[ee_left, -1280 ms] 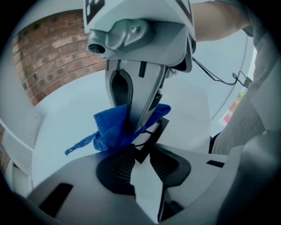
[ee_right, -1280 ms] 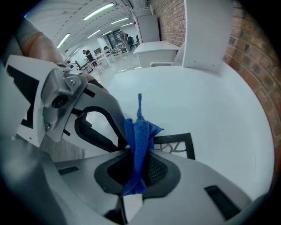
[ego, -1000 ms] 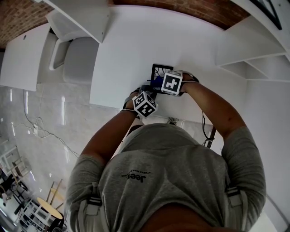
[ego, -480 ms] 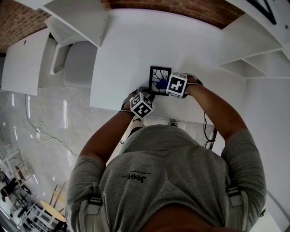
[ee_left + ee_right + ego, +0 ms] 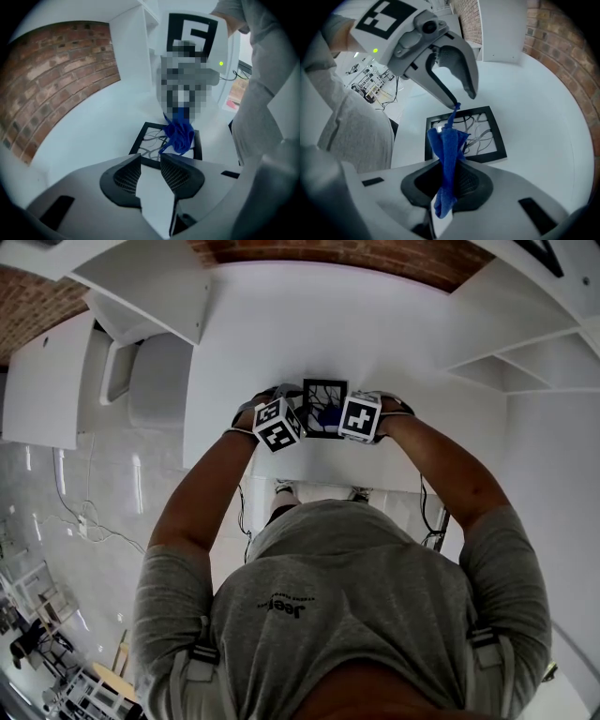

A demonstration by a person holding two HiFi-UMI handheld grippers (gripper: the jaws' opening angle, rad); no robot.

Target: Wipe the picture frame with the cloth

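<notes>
The black picture frame (image 5: pixel 324 393) with a swirl print lies flat on the white table (image 5: pixel 394 343); it also shows as the frame (image 5: pixel 149 140) and the frame (image 5: pixel 480 136) in the two gripper views. My right gripper (image 5: pixel 450 164) hangs over the frame's right part, shut on a bunched blue cloth (image 5: pixel 448 145) that dangles onto the glass; the cloth (image 5: pixel 179 135) shows from the other side too. My left gripper (image 5: pixel 150 158) hovers at the frame's left edge, jaws apart with nothing between them. Its marker cube (image 5: pixel 277 423) sits beside the frame.
White shelf units (image 5: pixel 525 352) stand at the right and a white cabinet (image 5: pixel 150 287) at the back left. A brick wall (image 5: pixel 51 84) runs behind the table. The table's front edge (image 5: pixel 309 479) is close to the person's body.
My left gripper has moved from the table's front edge up to the frame's left side and rolled. The right gripper with the cloth has stayed over the frame.
</notes>
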